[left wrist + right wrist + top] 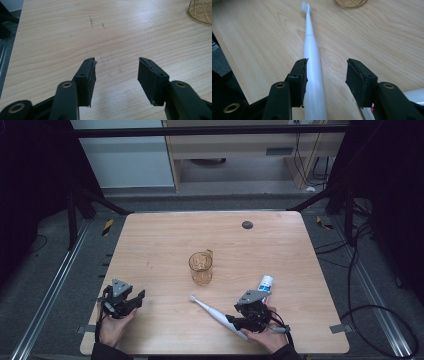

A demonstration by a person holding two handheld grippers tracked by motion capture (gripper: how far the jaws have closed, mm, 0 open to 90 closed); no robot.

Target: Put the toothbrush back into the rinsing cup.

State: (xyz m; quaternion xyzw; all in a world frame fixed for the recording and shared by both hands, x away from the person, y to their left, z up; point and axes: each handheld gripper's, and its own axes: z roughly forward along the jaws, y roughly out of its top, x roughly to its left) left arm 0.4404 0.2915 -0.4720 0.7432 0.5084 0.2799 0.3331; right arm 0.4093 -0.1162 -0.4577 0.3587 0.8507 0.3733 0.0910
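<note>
A white electric toothbrush lies flat on the wooden table, head toward the amber glass cup. My right gripper hangs open over its handle end; in the right gripper view the toothbrush runs between the jaws, close against the left fingertip. A toothpaste tube lies just behind that gripper. My left gripper stands open at the table's front left, with bare wood between its jaws.
The cup's base shows at the top edge of both gripper views. A dark round grommet sits near the table's far edge. Dark frame posts and cables surround the table.
</note>
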